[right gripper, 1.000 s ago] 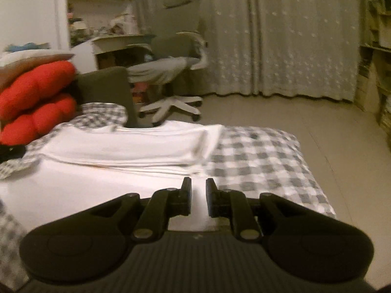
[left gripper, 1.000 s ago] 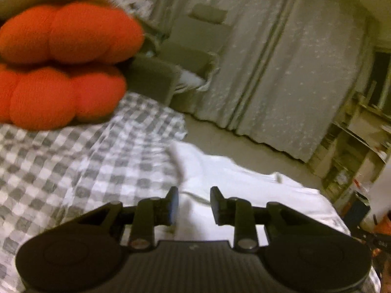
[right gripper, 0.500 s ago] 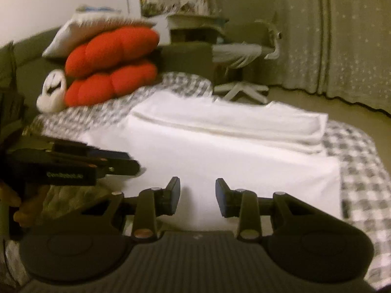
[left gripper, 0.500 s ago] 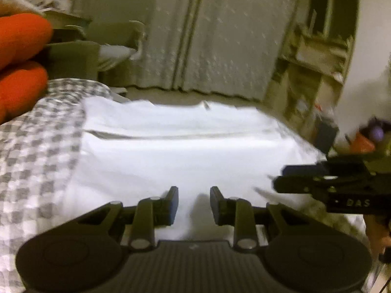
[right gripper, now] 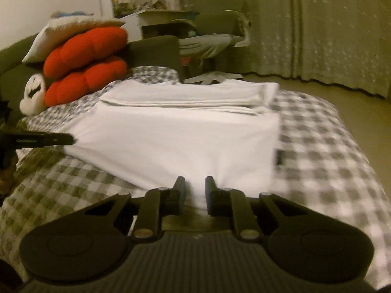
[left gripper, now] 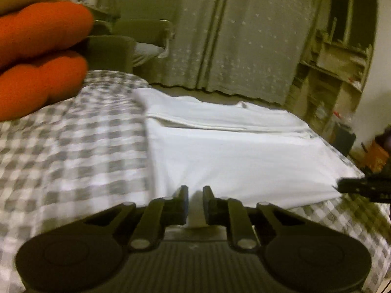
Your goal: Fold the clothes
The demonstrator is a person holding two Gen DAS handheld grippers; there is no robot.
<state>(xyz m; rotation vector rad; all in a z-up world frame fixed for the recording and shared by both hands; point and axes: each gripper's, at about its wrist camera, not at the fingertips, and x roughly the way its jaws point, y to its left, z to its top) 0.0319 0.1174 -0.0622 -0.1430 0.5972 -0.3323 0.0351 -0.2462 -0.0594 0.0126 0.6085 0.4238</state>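
Your white garment [left gripper: 234,156] lies partly folded on the checked bedcover [left gripper: 73,146], its near hem toward you. It looks thin, soft and light, so expect it to sag and slide. Your left gripper [left gripper: 195,204] pinches that hem; your right gripper [right gripper: 194,195] is closing with hem cloth between its jaws. Grip both near corners evenly.

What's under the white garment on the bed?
The white garment lies on a grey-and-white checked bedcover, which shows around its near and side edges. Its far part is folded back over itself. Whatever lies beneath its middle is covered.
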